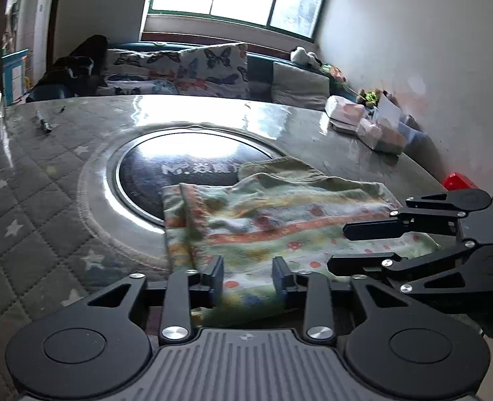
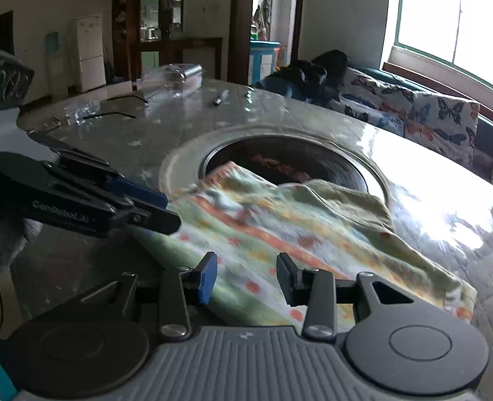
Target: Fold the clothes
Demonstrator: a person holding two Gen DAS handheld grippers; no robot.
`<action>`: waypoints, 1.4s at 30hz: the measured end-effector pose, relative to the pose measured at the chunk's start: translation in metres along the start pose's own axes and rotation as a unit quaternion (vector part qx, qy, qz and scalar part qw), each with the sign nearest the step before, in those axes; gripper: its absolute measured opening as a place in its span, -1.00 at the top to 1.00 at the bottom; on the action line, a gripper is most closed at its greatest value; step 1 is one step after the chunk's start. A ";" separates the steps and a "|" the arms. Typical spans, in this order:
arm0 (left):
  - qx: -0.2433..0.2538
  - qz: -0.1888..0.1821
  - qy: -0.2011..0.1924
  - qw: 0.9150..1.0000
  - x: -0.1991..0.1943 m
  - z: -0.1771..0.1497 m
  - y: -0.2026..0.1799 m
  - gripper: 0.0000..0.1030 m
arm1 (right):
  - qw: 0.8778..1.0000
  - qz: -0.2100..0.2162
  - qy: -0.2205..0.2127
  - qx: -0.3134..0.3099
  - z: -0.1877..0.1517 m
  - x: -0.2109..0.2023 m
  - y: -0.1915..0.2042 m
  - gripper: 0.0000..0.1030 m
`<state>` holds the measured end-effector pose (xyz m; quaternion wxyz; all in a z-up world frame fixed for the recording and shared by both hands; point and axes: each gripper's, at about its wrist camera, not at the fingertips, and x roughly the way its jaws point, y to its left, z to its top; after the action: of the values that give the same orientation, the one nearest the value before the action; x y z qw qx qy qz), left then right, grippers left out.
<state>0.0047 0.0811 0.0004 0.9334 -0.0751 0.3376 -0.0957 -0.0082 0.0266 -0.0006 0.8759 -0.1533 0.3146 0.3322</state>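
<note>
A floral towel-like cloth (image 1: 263, 220) in green, orange and white lies folded on the table, partly over the round dark hotplate (image 1: 166, 170). It also shows in the right wrist view (image 2: 279, 227). My left gripper (image 1: 248, 275) is open, its jaws low over the cloth's near edge with cloth between them. My right gripper (image 2: 246, 279) is open over the cloth's near edge too. In the left wrist view the right gripper (image 1: 343, 245) reaches in from the right, jaws apart over the cloth. In the right wrist view the left gripper (image 2: 166, 210) comes in from the left at the cloth's edge.
The table (image 1: 39, 200) has a quilted star-pattern cover. Packets and boxes (image 1: 370, 123) sit at its far right, a small tool (image 1: 44, 123) at far left. A clear container (image 2: 176, 77) and cables (image 2: 112, 113) lie across the table. A butterfly-print sofa (image 1: 193, 67) stands behind.
</note>
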 end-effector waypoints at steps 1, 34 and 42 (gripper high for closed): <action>-0.005 0.005 0.003 1.000 0.002 -0.002 0.002 0.26 | 1.000 0.000 0.001 -0.003 0.000 0.001 0.002 0.24; -0.153 0.057 -0.023 0.986 -0.025 0.002 0.064 -1.00 | 0.988 0.049 0.018 -0.147 0.024 0.034 0.087 0.14; -0.205 0.017 -0.010 0.978 -0.014 0.012 0.063 -1.00 | 0.994 0.063 0.011 -0.086 0.026 0.034 0.068 0.68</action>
<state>0.0098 0.1460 0.0048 0.9030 -0.2605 0.3416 -0.0080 -0.0232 0.1055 -0.0074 0.8333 -0.2115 0.3033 0.4109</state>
